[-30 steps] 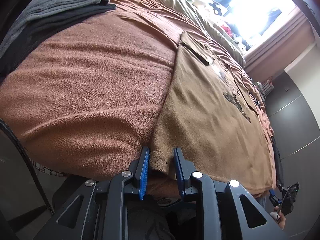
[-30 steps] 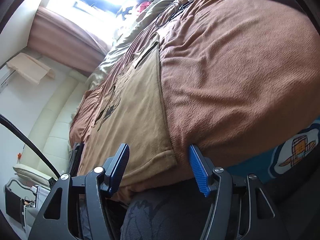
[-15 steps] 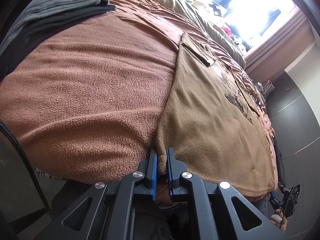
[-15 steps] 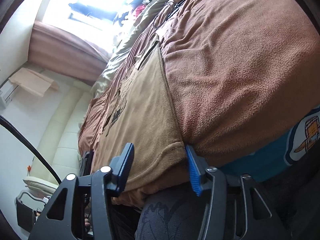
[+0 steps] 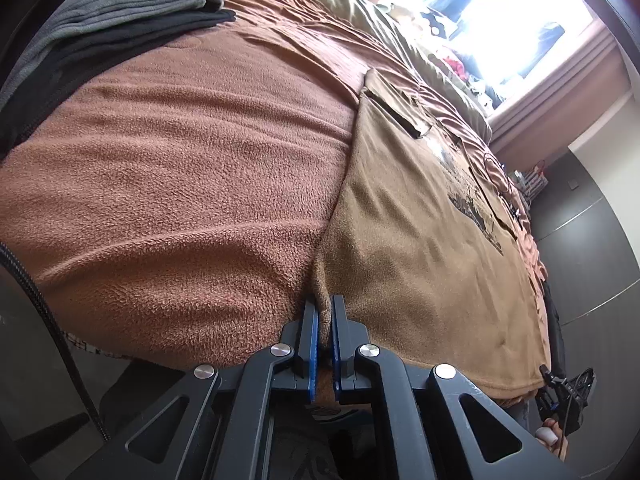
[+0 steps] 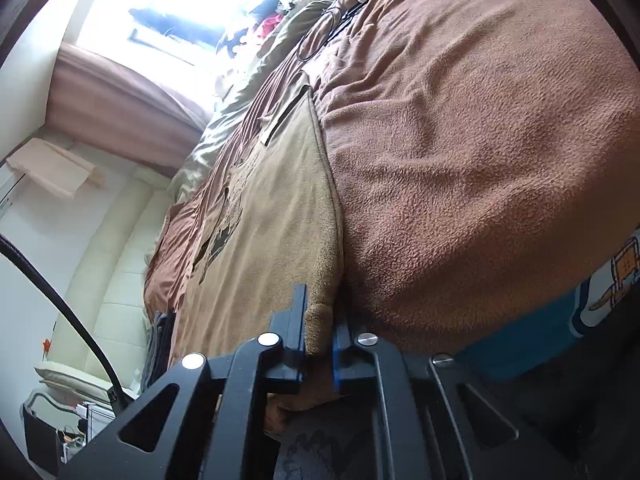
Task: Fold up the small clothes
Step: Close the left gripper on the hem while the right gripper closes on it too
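A tan T-shirt (image 5: 420, 240) with a dark print lies flat on a brown fleece blanket (image 5: 192, 184) over the bed. In the left wrist view my left gripper (image 5: 324, 304) is shut on the shirt's near left hem corner. From the right wrist, the same tan T-shirt (image 6: 264, 232) runs away from me, and my right gripper (image 6: 320, 308) is shut on its near right hem corner, the cloth bunched between the blue pads. The other gripper and a hand (image 5: 560, 408) show at the far hem corner in the left wrist view.
A stack of grey and black folded clothes (image 5: 104, 28) lies at the blanket's far left. An olive duvet (image 5: 400, 40) and a bright window lie beyond. A black cable (image 6: 320, 36) lies on the bed. A blue patterned sheet (image 6: 560, 328) hangs at the bed's edge.
Both grippers have closed onto the shirt's hem corners: the left one first, the right one from wide open to pinching the cloth. The shirt's corners are now bunched between the pads.
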Demonstrator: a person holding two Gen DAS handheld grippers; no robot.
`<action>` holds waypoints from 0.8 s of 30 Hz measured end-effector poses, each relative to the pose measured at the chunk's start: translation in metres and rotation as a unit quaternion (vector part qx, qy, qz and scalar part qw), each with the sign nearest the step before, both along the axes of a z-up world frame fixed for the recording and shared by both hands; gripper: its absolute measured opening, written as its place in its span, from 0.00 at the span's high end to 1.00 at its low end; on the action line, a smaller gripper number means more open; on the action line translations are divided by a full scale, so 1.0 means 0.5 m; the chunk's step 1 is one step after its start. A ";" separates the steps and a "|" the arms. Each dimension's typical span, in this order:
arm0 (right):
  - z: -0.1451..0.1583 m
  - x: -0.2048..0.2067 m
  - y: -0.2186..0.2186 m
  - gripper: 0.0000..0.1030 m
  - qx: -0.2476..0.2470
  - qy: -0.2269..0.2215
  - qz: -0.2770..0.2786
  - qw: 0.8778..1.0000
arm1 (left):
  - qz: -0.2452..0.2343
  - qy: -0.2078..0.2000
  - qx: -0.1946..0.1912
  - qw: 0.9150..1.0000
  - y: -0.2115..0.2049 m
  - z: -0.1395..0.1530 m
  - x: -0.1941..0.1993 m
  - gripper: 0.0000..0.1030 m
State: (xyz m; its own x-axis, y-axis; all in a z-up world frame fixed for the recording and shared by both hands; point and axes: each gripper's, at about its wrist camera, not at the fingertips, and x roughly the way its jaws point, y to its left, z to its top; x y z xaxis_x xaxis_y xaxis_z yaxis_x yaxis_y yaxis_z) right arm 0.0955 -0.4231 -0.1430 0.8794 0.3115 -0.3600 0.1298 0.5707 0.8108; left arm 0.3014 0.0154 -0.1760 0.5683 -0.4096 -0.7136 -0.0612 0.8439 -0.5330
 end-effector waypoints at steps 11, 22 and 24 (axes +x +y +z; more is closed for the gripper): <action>0.087 -0.046 0.033 0.99 -0.022 -0.044 0.001 0.999 | 0.010 -0.041 -0.003 0.999 0.017 0.078 -0.034 0.96; 0.110 -0.132 0.038 0.99 -0.037 -0.071 0.009 0.997 | 0.011 -0.083 -0.009 0.996 0.037 0.148 -0.095 0.96; 0.115 -0.147 0.039 0.99 -0.039 -0.075 0.009 0.996 | 0.012 -0.091 -0.011 0.996 0.045 0.158 -0.114 0.96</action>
State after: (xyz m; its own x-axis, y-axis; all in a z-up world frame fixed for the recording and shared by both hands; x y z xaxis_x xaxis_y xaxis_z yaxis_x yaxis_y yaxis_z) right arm 0.0218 -0.4036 -0.0855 0.9197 0.3042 -0.2482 -0.0009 0.6339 0.7734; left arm 0.2444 0.0377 -0.0972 0.6966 -0.4090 -0.5895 0.0185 0.8316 -0.5551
